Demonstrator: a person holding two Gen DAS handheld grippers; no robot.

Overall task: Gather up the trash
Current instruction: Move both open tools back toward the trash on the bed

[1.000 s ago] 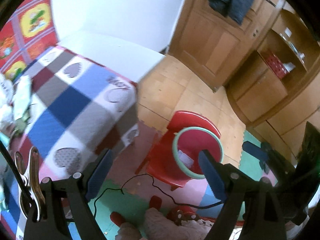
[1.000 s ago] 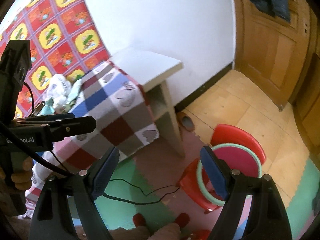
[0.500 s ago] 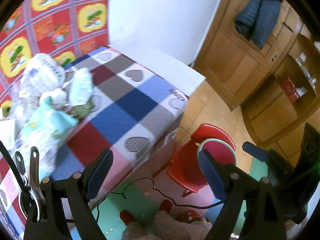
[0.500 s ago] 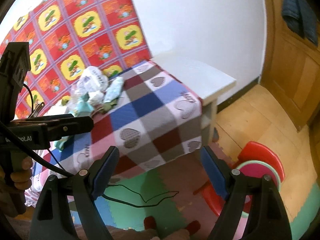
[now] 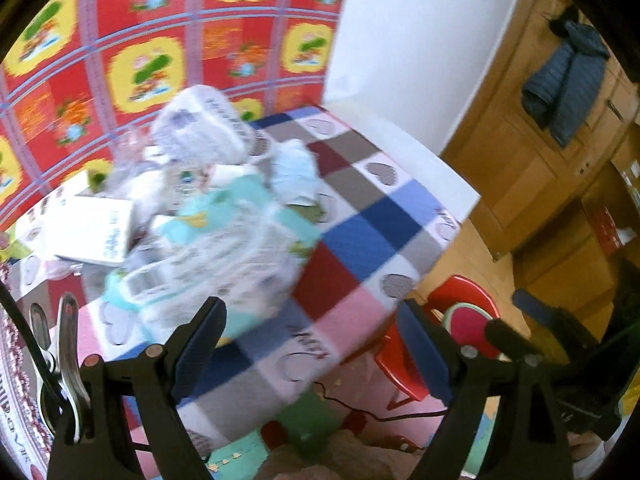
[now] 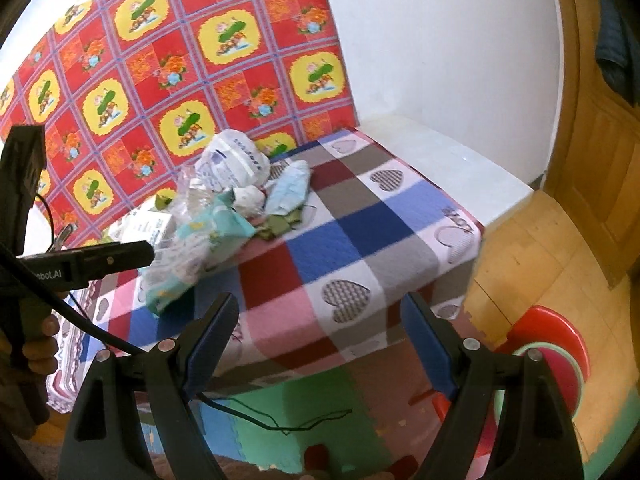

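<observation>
A heap of crumpled white and pale teal plastic wrappers and bags (image 6: 224,204) lies on the surface covered with a checked blue, red, grey and pink heart-print cloth (image 6: 360,248), toward its back left corner, against the red and yellow patterned wall covering (image 6: 160,60). A white carton (image 5: 92,224) rests at the heap's left edge. The left gripper (image 5: 312,344) hovers spread and empty just in front of the heap; its image is blurred. The right gripper (image 6: 320,336) hangs spread and empty over the surface's front edge. A red plastic stool holding a green-rimmed pink basin (image 6: 560,364) stands on the floor beyond the front right corner.
</observation>
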